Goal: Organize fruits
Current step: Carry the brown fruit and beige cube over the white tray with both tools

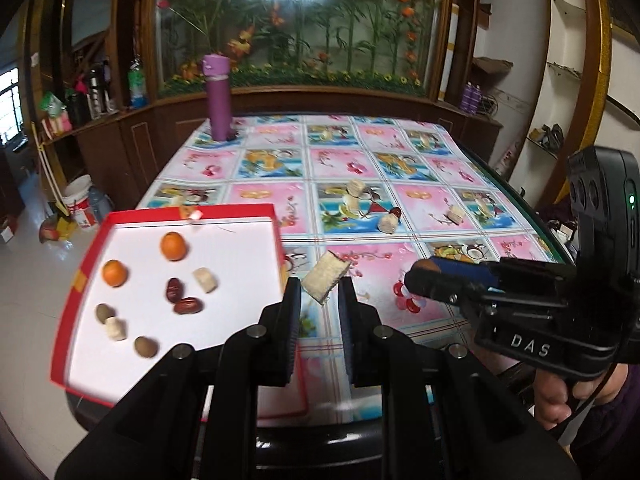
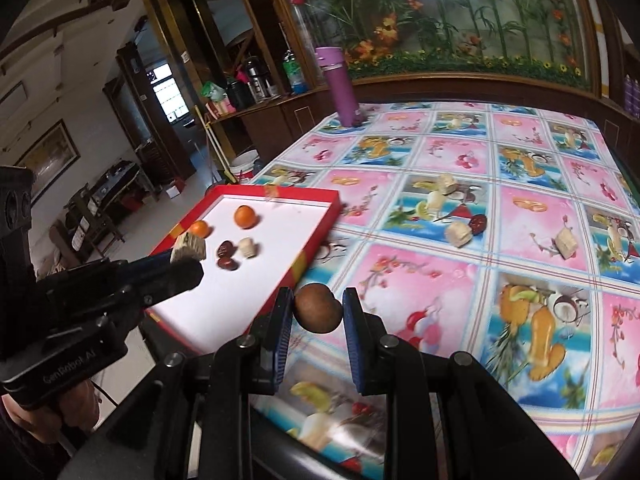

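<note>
Pale fruit chunk [image 1: 325, 276] pinched between left gripper [image 1: 319, 300] pads, carried above the tablecloth just beside the red tray [image 1: 192, 212], probably for dropping in with the rest. Brown round fruit [image 2: 318, 308] clamped likewise in right gripper [image 2: 316, 312], near the tray's corner. Already in the tray: two oranges [image 1: 173, 245], dates [image 1: 188, 305], more chunks. Still loose on the table [image 2: 400, 264]: three chunks [image 2: 458, 233] and a date [image 2: 477, 223], well apart from the tray.
</note>
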